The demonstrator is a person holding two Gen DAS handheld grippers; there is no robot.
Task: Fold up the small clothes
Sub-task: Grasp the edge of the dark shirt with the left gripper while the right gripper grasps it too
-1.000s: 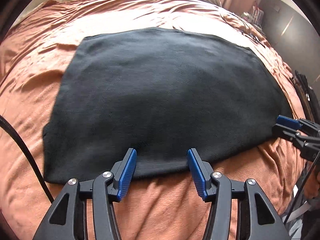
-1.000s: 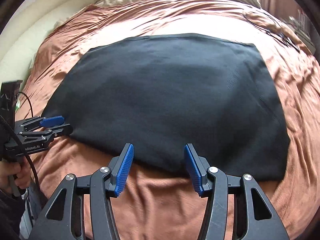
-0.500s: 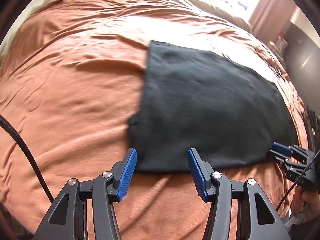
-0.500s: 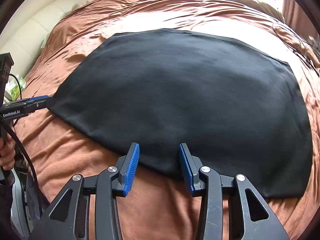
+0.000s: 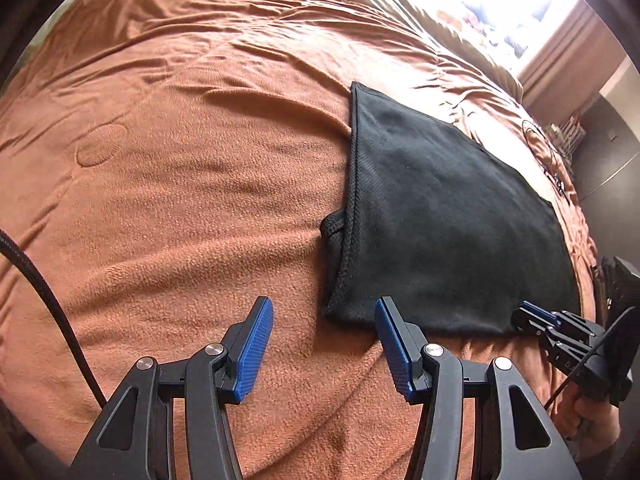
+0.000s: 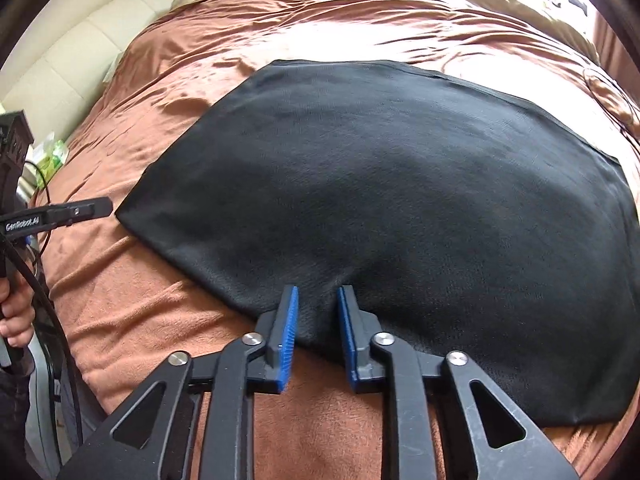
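Lying flat on the brown bed [image 5: 168, 184], the black garment [image 6: 400, 200] awaits its fold: the right claw [image 6: 317, 332], half closed, pinches its near hem, while the left claw [image 5: 322, 346] stands wide open and empty at its near corner, which it should grip next.

We are looking from the left tool [image 5: 324, 344] low along its blue pads, facing across the bed [image 5: 180, 168] toward the black garment's [image 5: 440, 216] near left corner. From the right tool [image 6: 316, 320] we are sitting closer, facing its near hem. Both views are sharing the garment and the orange-brown blanket, each catching the other tool at its edge.
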